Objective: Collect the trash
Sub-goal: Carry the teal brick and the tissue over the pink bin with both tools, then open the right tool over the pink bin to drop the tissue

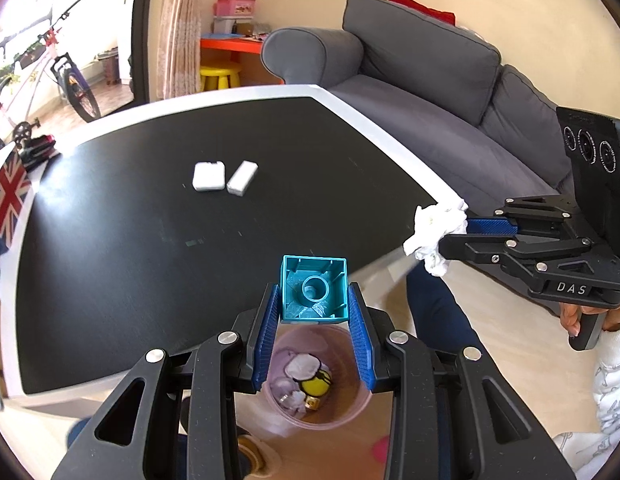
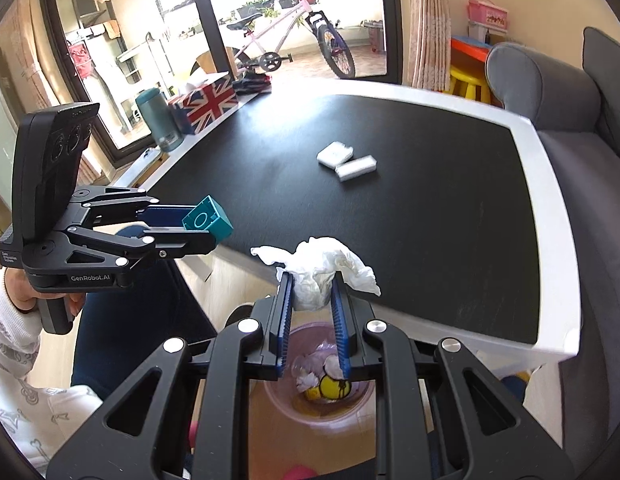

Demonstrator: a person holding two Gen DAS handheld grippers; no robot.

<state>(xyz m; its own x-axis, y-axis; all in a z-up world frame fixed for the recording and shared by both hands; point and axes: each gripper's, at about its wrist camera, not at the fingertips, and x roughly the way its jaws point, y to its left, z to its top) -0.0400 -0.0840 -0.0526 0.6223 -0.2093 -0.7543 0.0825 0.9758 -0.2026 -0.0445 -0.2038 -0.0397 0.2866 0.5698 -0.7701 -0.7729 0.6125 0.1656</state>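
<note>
Living-room floor, nearest: pink waste bin [image 1: 322, 408] holding tissues and a yellow ball. Above it: left gripper [image 1: 314, 312] clamped on teal toy block [image 1: 314, 290]; right gripper [image 2: 310, 300] clenched on crumpled tissue [image 2: 322, 268]. Black tabletop [image 2: 390, 216]: two white packets [image 1: 223, 177]. Beyond: grey sofa [image 1: 422, 80], bicycle [image 2: 285, 40].

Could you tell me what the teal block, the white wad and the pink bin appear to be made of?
Teal block: looks like rigid moulded plastic, with thin walls, inner ribs and a round socket. White wad: probably tissue paper, soft, matte and creased. Pink bin: apparently translucent plastic, smooth, with light showing through its wall.
</note>
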